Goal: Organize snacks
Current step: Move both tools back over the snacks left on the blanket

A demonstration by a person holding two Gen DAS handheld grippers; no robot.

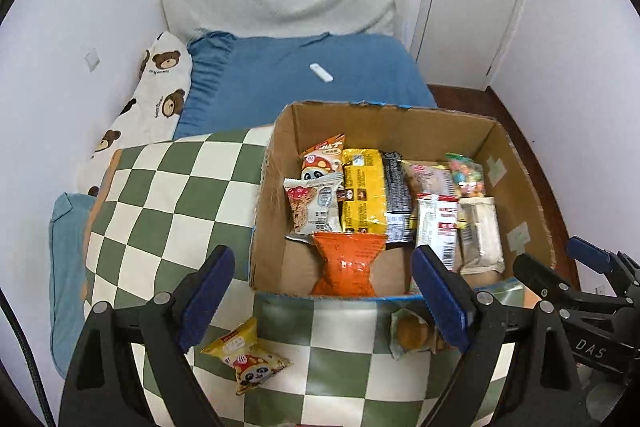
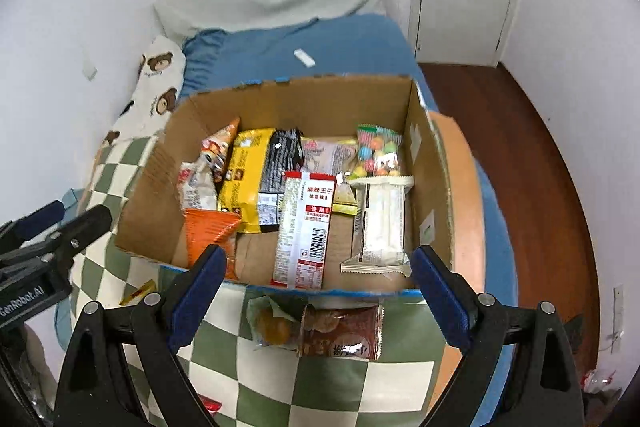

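Snacks lie loose on the checkered cushion (image 1: pixel 160 195) nearest the tongs: a yellow panda packet (image 1: pixel 250 357) beneath the left gripper (image 1: pixel 324 303), a brown pastry packet (image 2: pixel 340 333) between the prongs of the right gripper (image 2: pixel 316 301). Both tongs are spread wide, holding nothing. Beyond, the cardboard box (image 1: pixel 384 119) holds upright packets. Farther back, a white remote (image 1: pixel 321 72) lies on the blue bed (image 1: pixel 280 75).

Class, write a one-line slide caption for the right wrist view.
Open right gripper hovers over brown snack packet on checkered blanket, before the cardboard box of snacks.
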